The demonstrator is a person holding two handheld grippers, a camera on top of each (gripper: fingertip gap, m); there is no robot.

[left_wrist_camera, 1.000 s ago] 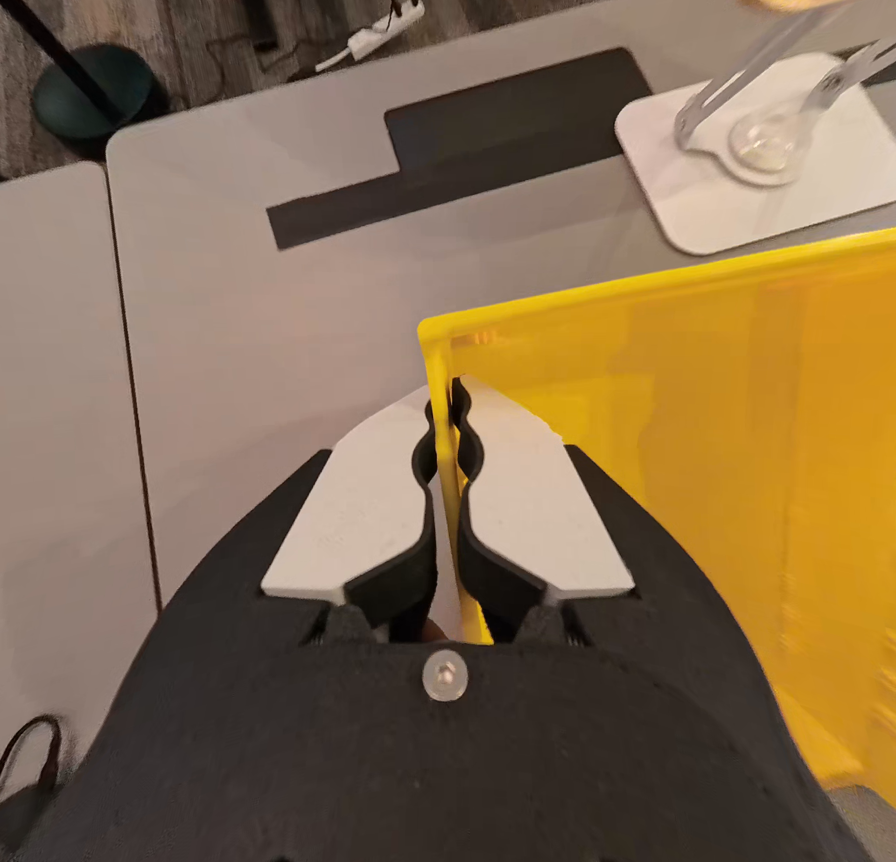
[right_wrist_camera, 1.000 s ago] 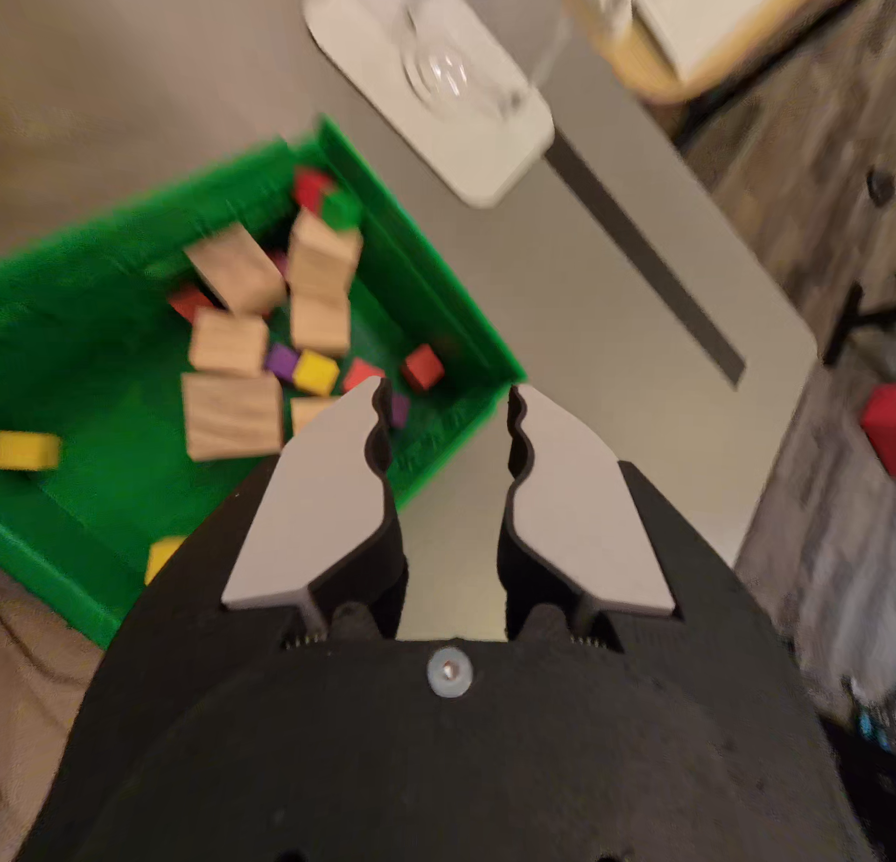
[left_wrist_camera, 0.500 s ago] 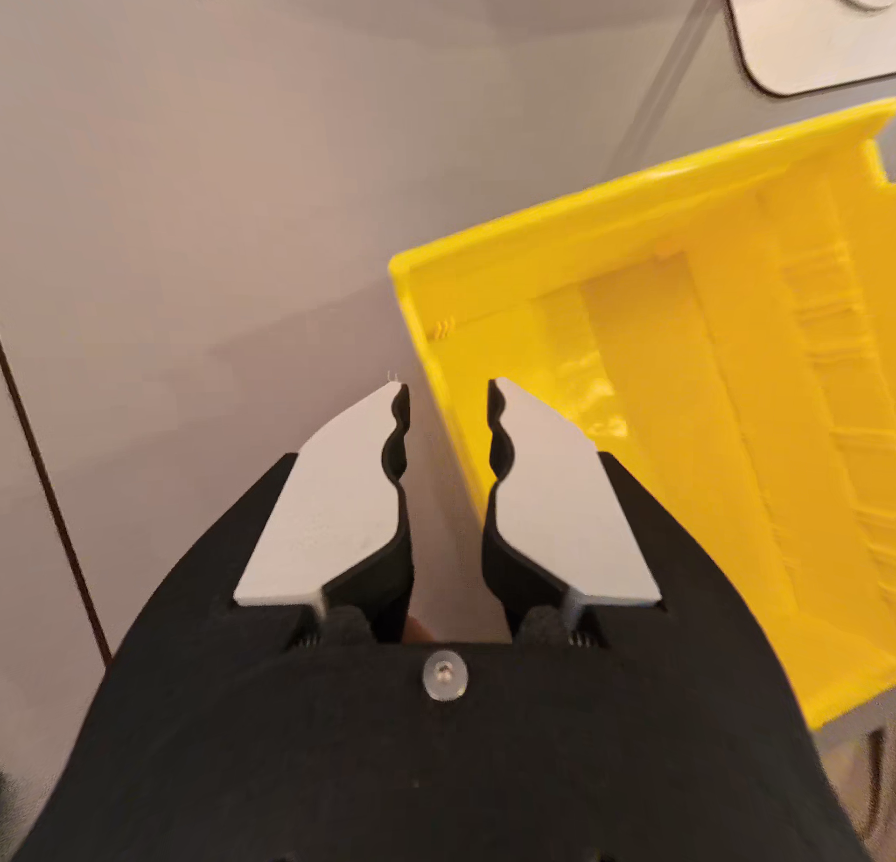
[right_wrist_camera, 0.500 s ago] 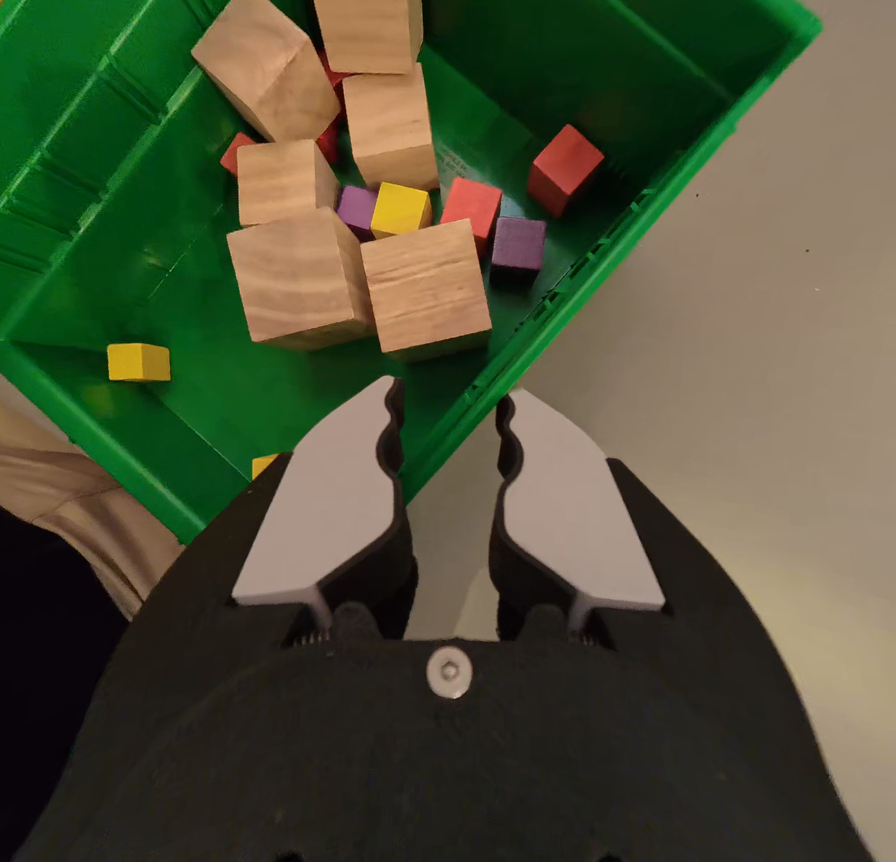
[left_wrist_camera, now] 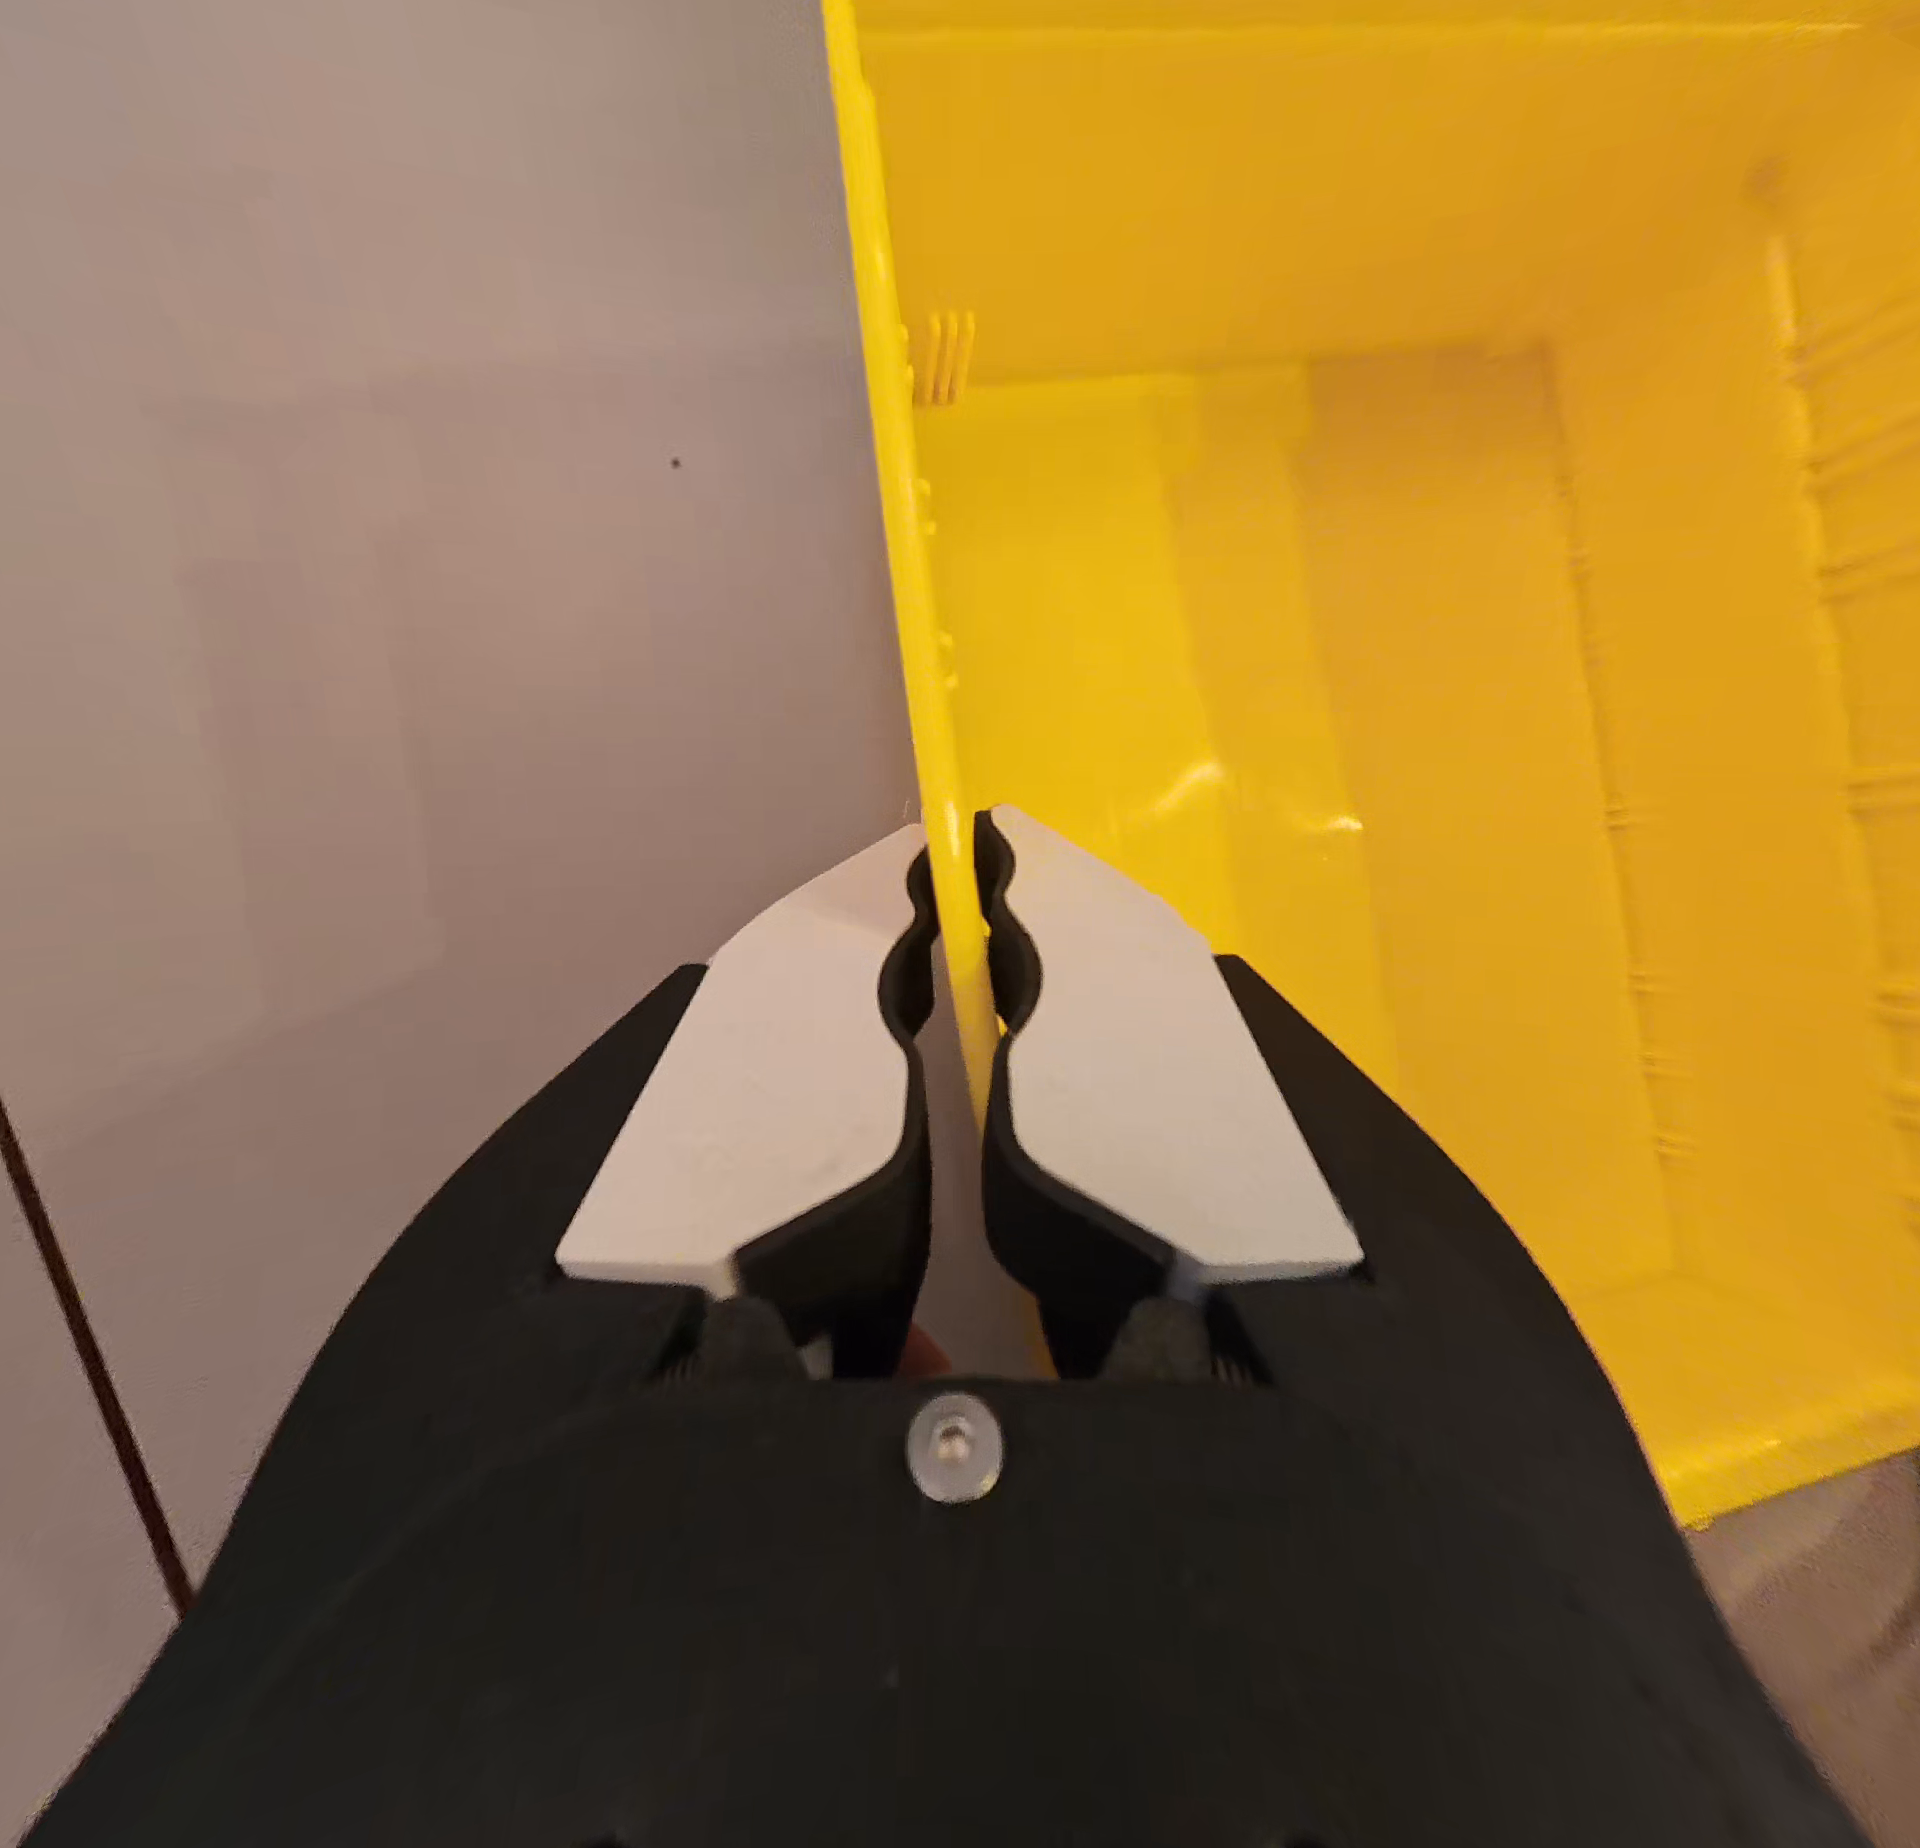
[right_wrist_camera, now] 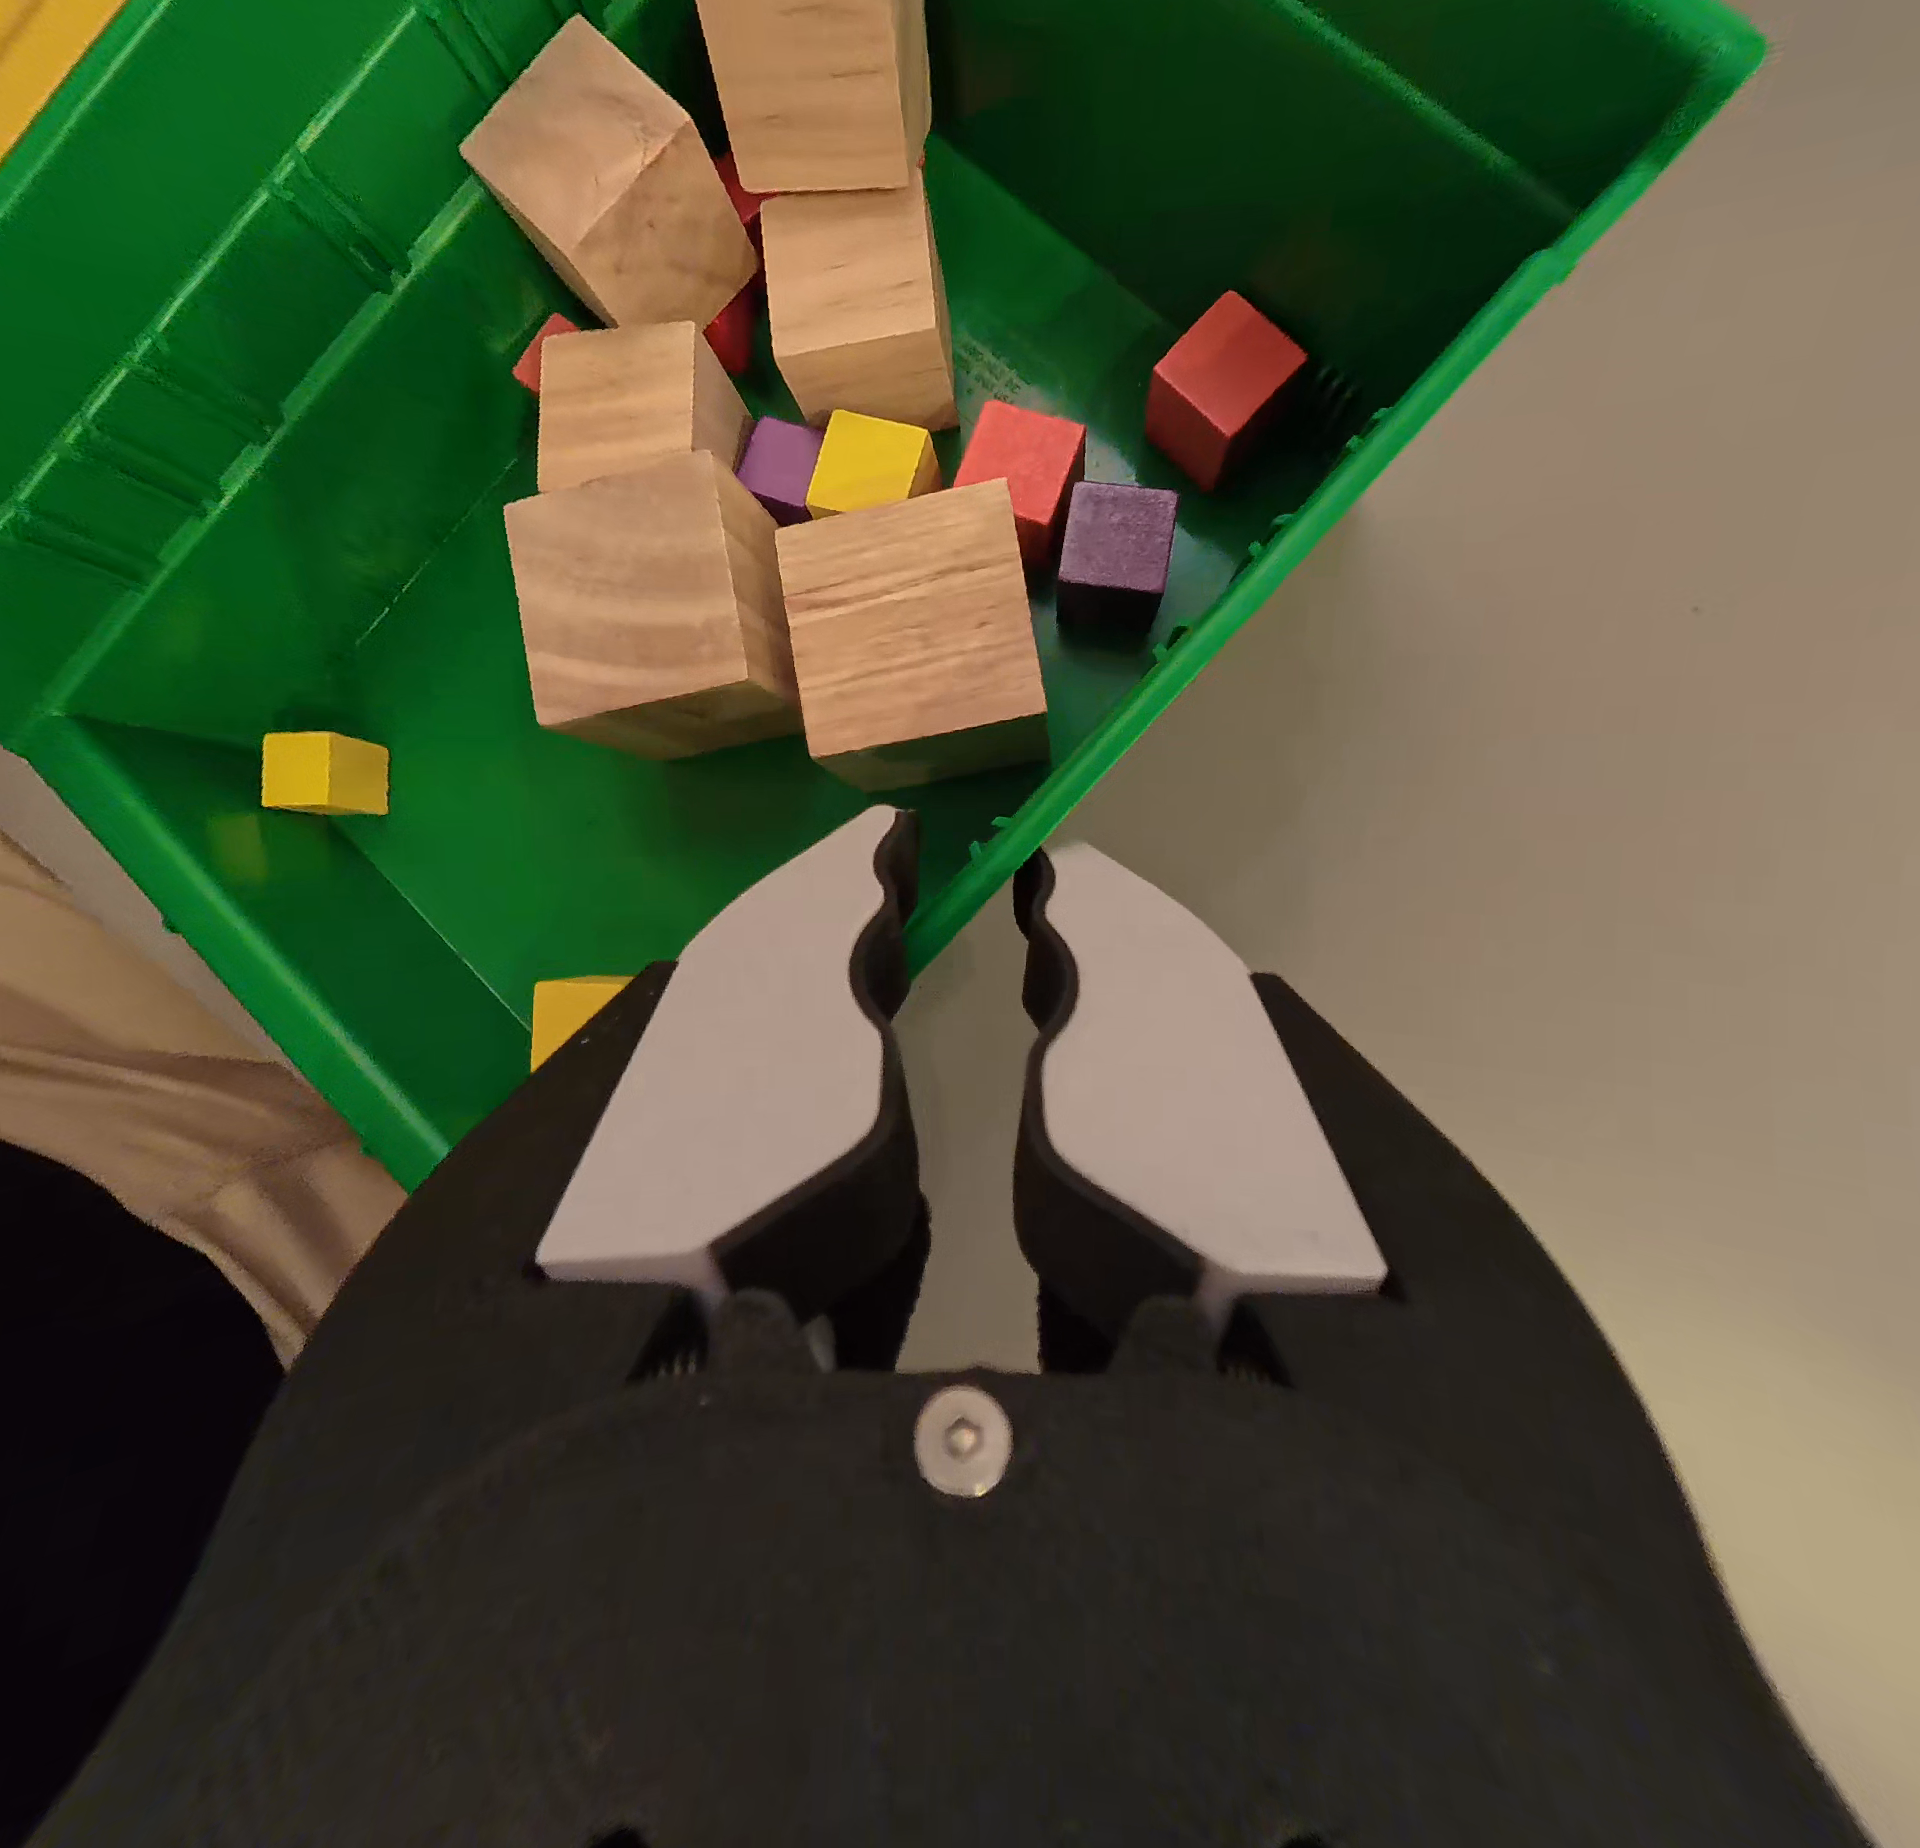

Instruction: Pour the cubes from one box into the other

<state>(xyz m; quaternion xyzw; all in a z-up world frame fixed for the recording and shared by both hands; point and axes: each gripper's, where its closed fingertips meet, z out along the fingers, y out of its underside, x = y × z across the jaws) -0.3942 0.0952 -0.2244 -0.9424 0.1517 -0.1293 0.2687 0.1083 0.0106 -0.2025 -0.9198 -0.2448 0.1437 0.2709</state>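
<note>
Grey table bears yellow box, long axis running away from left tool.

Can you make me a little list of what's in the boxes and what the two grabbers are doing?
yellow box: empty inside, as far as shown
green box: holds the cubes
big wooden cubes: six
small cubes: red, purple, yellow
left gripper: closed on the yellow box's wall
right gripper: open, straddling the green box's rim
table: grey, under the boxes
</note>
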